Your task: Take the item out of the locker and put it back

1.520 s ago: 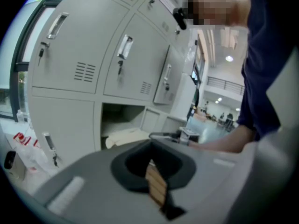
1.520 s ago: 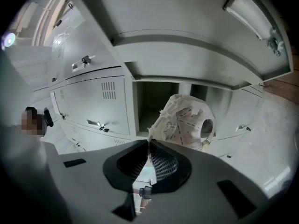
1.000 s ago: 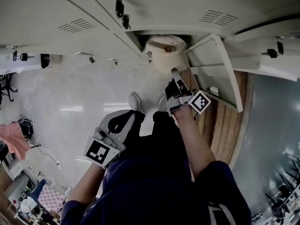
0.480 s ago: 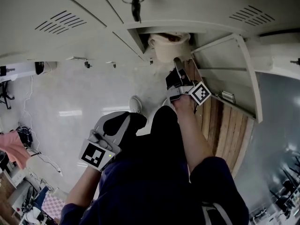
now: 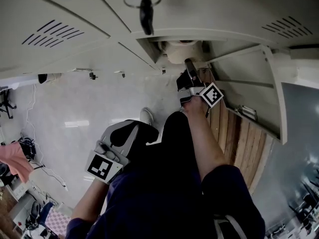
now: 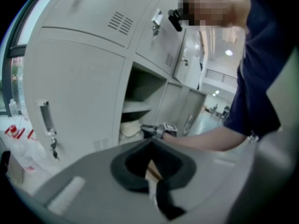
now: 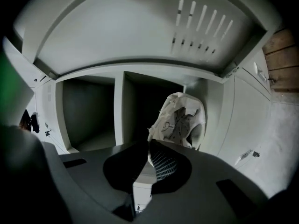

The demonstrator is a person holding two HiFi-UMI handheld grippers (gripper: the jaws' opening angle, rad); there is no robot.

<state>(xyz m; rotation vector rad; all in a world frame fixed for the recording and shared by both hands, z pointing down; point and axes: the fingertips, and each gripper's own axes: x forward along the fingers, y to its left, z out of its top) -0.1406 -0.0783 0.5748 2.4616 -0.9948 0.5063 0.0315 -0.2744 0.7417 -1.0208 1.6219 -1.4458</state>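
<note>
A white crumpled bag with dark print [image 7: 180, 120] stands in the open locker compartment [image 7: 140, 106], against its right wall. In the head view only the top of the bag [image 5: 180, 50] shows under the locker's edge. My right gripper [image 5: 188, 64] reaches into that opening, and its jaws [image 7: 150, 146] are shut on the bag's lower edge. My left gripper [image 5: 130, 131] hangs low by the person's thigh, shut and holding nothing. From the left gripper view I see the bag [image 6: 131, 127] and the right gripper [image 6: 156, 130] at the compartment's mouth.
The compartment's door [image 5: 249, 78] stands open to the right of my right arm. Keys [image 5: 145, 11] hang from the locker above. Wooden boards [image 5: 239, 143] lie at the right, with pale floor [image 5: 75, 108] at the left. A dark empty compartment [image 7: 88, 111] lies left of the divider.
The bag and my right gripper have gone further into the compartment, so less of the bag shows in the head view. My left gripper has stayed low at the thigh.
</note>
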